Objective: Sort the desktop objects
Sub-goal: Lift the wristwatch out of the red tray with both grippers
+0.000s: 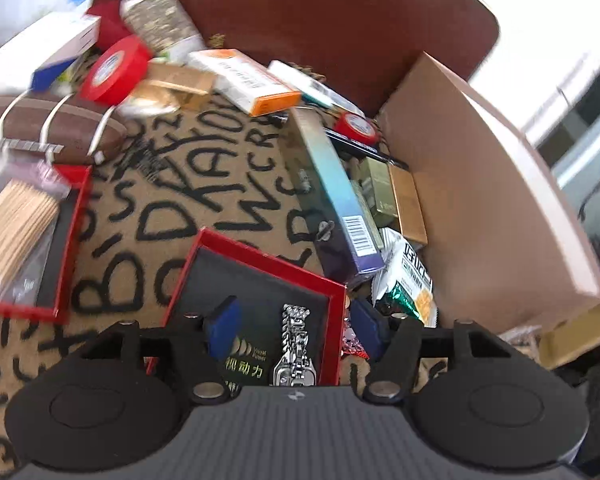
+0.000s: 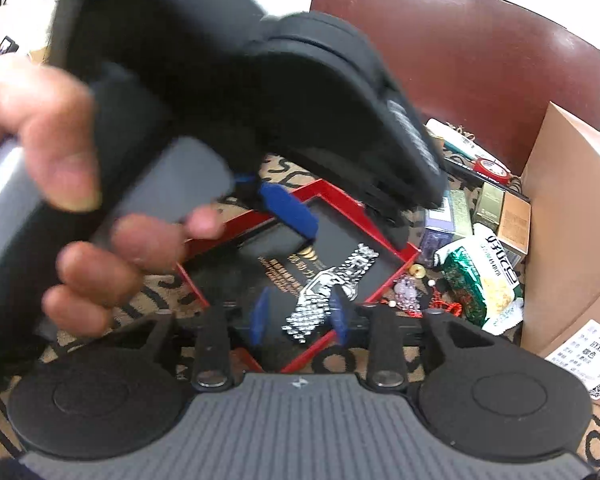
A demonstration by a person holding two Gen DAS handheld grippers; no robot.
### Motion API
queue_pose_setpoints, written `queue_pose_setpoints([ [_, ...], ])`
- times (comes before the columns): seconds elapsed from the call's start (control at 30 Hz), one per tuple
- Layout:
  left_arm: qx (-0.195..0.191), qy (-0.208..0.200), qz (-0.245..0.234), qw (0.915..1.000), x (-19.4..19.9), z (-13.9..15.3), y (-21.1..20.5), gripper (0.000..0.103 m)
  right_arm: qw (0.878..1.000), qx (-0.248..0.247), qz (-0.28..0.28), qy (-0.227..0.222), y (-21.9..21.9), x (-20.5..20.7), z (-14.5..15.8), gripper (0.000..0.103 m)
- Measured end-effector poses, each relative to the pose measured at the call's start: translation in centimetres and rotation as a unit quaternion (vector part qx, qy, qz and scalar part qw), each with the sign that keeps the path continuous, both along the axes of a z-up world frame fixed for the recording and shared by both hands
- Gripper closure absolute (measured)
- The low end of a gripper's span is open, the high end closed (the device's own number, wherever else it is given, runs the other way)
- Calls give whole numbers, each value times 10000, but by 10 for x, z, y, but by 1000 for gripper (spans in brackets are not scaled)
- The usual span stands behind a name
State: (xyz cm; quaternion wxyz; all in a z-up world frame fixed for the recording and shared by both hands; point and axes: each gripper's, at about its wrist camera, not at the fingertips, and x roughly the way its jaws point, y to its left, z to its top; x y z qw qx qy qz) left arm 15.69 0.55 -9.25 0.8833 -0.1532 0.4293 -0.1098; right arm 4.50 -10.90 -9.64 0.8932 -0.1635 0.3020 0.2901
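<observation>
Silver metal-link watch [image 2: 332, 292] lying in red-rimmed black box [image 2: 396, 258], toward 5 o'clock. Left gripper [image 1: 296, 326] jaws apart above it, nothing clamped. Right gripper [image 2: 300, 316] jaws apart, straddling the band, contact unclear.

1. Your clearest lane is the bare stretch of lettered mat [image 1: 204, 184] between the two red trays.
2. On your right, the cardboard box [image 1: 480, 184] walls off that side; a long blue box [image 1: 332, 196] and a snack packet [image 1: 410, 280] crowd its foot.
3. Ahead, the red tape roll [image 1: 114, 70], an orange-ended box [image 1: 244, 80] and a tall canister [image 1: 160, 16] block the far edge.
4. On your left, a brown case [image 1: 52, 128] and the tray of wooden sticks [image 1: 20, 236] fill the space.
5. In the right wrist view, the left gripper [image 2: 288, 212] and the hand [image 2: 100, 240] holding it overhang the red watch tray [image 2: 410, 252], blocking entry from above.
</observation>
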Motion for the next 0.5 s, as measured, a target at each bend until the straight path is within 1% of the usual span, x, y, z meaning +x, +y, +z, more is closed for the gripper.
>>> queue_pose_setpoints([
  [0.1, 305, -19, -199, 9993, 4, 0, -8, 40, 9999, -53, 11, -112, 3, 1, -3, 65],
  [0.13, 324, -8, -217, 9992, 4, 0, -7, 45, 9999, -33, 97, -126, 3, 1, -3, 65],
  [0.2, 386, 24, -114, 9992, 3, 0, -3, 63, 9992, 44, 384, -124, 2, 1, -3, 64],
  [0.23, 397, 61, -73, 9992, 2, -1, 0, 83, 9989, 80, 453, -97, 1, 1, -2, 64],
  [0.27, 375, 101, -38, 9992, 2, -2, 4, 91, 9988, 147, 465, -46, -1, 1, -1, 64],
  [0.33, 205, 148, 28, 9997, 2, -3, 11, 90, 9992, 296, 272, -8, -5, 1, 2, 65],
  [0.4, 90, 215, 121, 9997, 4, -3, 14, 83, 9996, 244, 33, -120, -5, 2, 4, 65],
  [0.47, 47, 259, 75, 9996, 5, 0, 12, 69, 9999, 137, -62, -31, -2, 5, 1, 66],
  [0.5, 57, 275, 58, 9996, 5, 1, 10, 67, 9999, 102, -84, 42, 1, 7, -1, 66],
])
